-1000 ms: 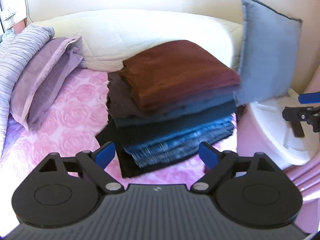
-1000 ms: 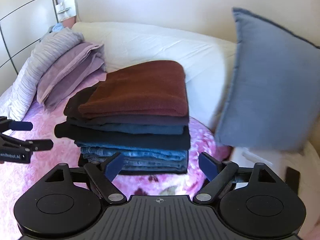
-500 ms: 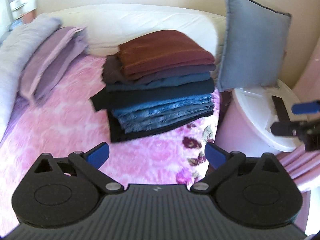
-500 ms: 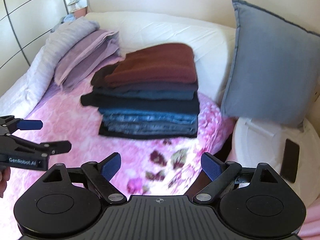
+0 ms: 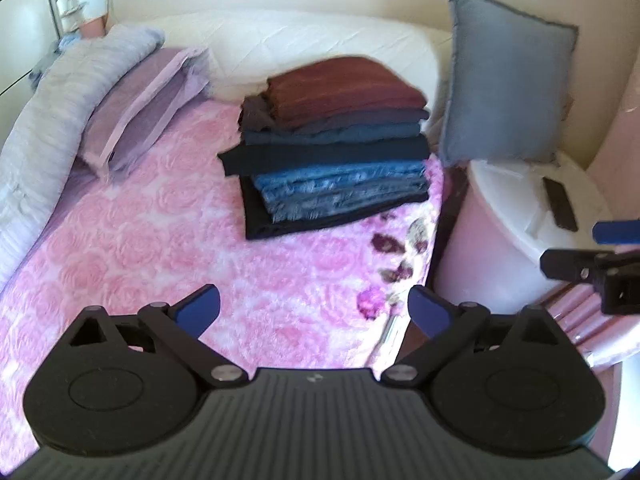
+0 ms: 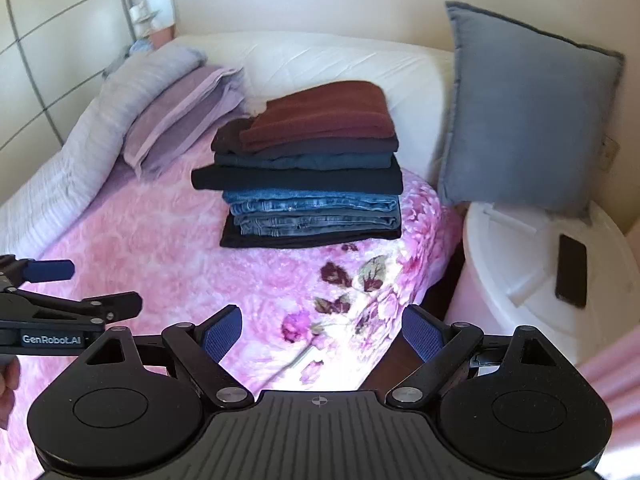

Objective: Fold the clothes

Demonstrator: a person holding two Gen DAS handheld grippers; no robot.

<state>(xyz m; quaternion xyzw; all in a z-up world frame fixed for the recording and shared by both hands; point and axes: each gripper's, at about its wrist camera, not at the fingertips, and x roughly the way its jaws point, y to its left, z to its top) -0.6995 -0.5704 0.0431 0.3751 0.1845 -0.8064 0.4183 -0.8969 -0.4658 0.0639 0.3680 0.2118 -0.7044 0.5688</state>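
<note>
On the far left, folded purple bedding (image 6: 180, 120) against the wall. Next, over the pink blanket (image 6: 160, 248), left gripper (image 5: 314, 312) with jaws spread wide, holding nothing. Mid bed, neat pile of clothes (image 6: 308, 168), dark red one on top, touching nothing but blanket. Right gripper (image 6: 320, 332) also spread wide and bare. Further right, grey cushion (image 6: 528, 128), white tub (image 6: 532, 248), black phone (image 6: 572, 276). Probably all folded; best to keep both grippers clear and not bump the pile.
</note>
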